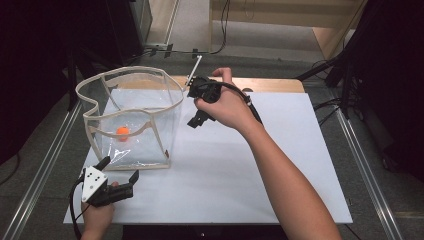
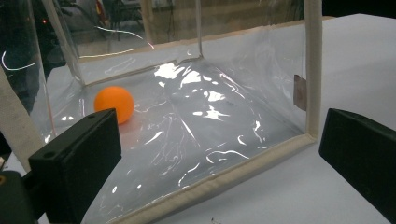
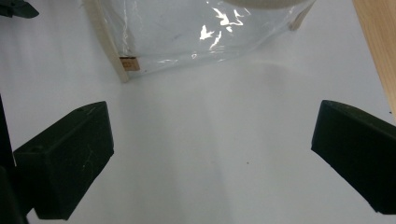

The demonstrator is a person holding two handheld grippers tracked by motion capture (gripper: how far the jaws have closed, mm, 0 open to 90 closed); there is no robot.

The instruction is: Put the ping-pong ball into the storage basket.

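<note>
Both grippers are held wide open and empty, the left gripper [image 1: 119, 170] being set nearer, just before the near wall of the clear bag [image 1: 131, 131], inside which the orange ball [image 1: 122, 132] is seen, while the right gripper [image 1: 193, 103] is raised at its far right.

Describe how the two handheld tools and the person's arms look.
Both tools are black, each with two blocky, flat-faced jaws. The left tool carries a pale grey three-cornered plate dotted with small dark holes, and a black cable trails from it. The right tool has a thick black cable running along the wrist. Both forearms are bare, with no sleeves visible.
</note>
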